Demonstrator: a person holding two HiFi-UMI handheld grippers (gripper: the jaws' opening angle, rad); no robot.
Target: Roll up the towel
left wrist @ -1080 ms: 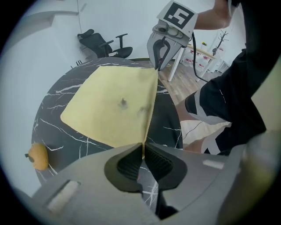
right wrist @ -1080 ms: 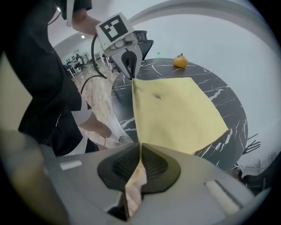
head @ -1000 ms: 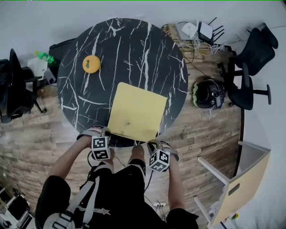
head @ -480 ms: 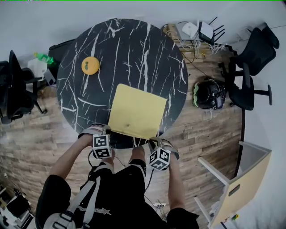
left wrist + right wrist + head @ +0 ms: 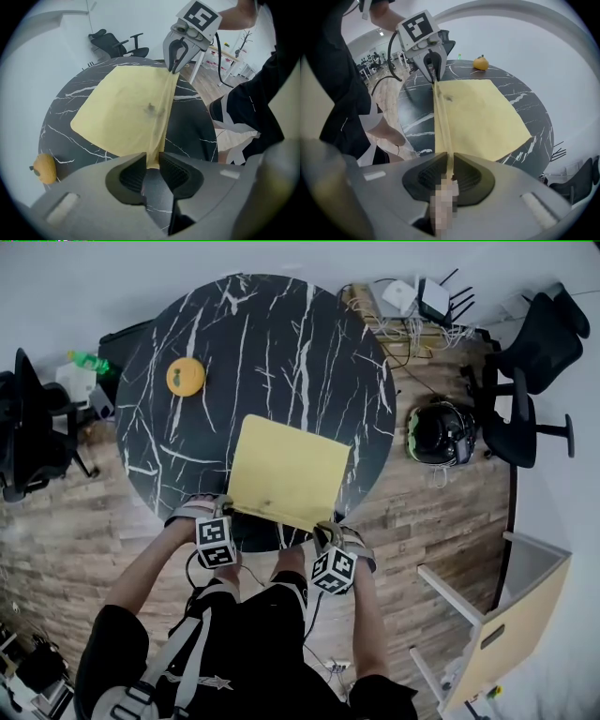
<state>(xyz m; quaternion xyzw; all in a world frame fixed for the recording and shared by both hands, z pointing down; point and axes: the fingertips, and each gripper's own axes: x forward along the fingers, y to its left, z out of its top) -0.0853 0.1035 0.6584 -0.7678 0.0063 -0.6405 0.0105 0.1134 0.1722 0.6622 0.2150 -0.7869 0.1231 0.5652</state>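
Observation:
A yellow towel lies spread on the round black marble table, with its near edge at the table's rim. My left gripper is at the towel's near left corner. Its jaws have just been opening, and in the left gripper view the pads stand apart with the corner loose between them. My right gripper is at the near right corner. Its jaws have just been opening slightly, but in the right gripper view the pads still pinch the towel edge. That edge runs taut between the two grippers.
An orange fruit sits on the table's far left. Office chairs and a helmet are on the wooden floor to the right, and a pale cabinet stands near right. The person's legs are close to the table's near rim.
Both grippers have shifted a little toward the table with the towel's near edge. The towel otherwise lies as before.

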